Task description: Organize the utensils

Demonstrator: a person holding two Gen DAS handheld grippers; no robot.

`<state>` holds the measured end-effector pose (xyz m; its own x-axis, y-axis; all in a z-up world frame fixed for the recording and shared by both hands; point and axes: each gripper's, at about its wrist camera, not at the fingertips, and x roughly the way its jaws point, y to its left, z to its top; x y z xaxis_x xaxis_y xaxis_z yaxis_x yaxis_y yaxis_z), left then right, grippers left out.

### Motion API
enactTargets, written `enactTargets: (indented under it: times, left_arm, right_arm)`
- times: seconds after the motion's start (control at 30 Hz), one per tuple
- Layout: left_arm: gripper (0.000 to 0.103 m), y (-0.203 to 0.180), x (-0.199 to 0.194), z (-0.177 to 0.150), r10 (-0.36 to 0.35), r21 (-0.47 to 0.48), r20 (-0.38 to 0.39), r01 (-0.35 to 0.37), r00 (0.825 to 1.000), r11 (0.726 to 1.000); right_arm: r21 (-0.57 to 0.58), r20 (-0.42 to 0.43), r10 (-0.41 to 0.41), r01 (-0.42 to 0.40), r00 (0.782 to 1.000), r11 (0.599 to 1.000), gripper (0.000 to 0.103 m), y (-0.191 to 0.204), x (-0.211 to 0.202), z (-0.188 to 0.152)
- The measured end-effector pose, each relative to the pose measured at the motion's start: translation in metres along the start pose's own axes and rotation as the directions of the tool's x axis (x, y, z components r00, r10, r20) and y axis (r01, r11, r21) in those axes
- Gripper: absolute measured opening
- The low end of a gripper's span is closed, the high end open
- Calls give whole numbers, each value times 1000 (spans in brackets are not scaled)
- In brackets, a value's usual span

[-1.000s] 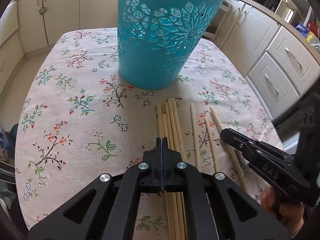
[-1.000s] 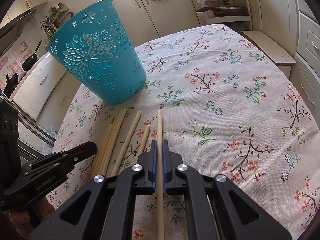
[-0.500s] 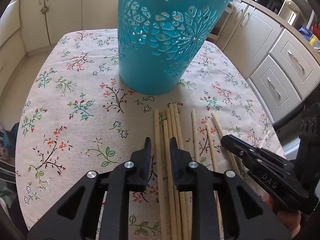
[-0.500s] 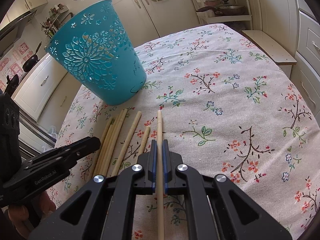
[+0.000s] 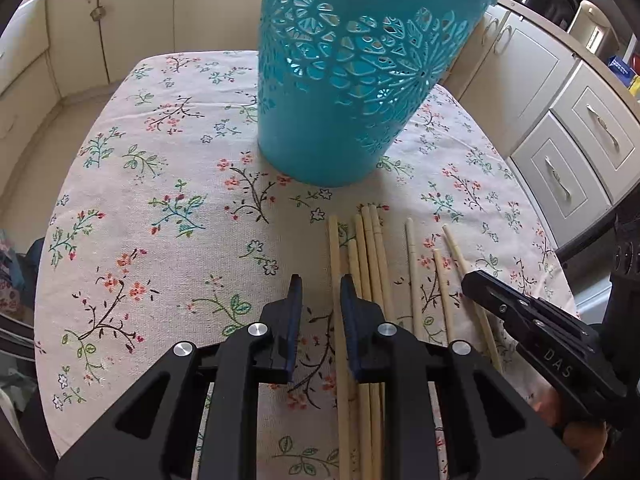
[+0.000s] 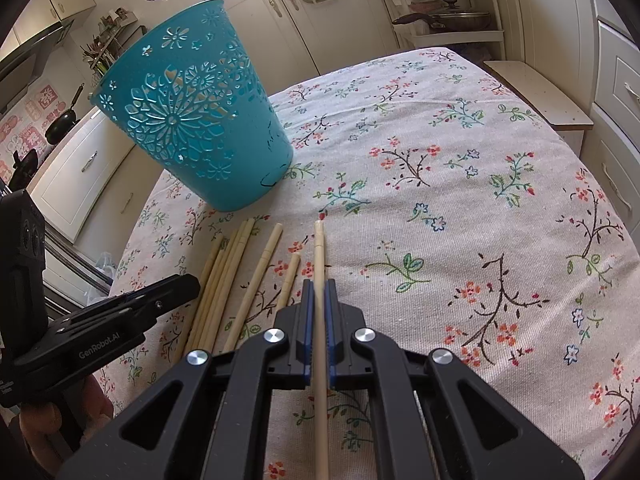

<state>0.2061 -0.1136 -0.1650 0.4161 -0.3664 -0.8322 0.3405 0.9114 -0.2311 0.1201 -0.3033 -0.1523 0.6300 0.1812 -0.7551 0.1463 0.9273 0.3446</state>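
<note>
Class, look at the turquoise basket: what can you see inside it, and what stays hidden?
Through the cut-out holes of the turquoise basket only its own far wall and light show; no chopstick appears. Its solid lower part and floor hide whatever lies at the bottom.

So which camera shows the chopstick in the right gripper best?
The right wrist view: the chopstick runs down the middle, clamped in the right gripper. The left wrist view shows the right gripper side-on at the edge, hiding its grip on the chopstick.
</note>
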Motion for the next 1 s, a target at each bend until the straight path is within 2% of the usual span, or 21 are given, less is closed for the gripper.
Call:
enactTargets:
  times: [0.37,0.77,0.93,1.0]
  left_arm:
    - [19,-10,9,9,63,43,1,-63,998,997]
    - [19,-19,13,16,110,67,-31,-108,993,992]
    - [19,-20,14,18,119,69,-45,-115,992,991]
    - [19,-18,15,20,101,57,-54,-98,993,994]
  right_arm:
    - [-8,0,-8,8,1000,1000,6,1,1,1]
    - [-25,0,-20,21,1000,999,6,1,7,7]
    - [-19,0,-13,13,1000,1000,6,-1,7,8]
    - [-15,0,-9,9,1000,1000,6,-2,8,8]
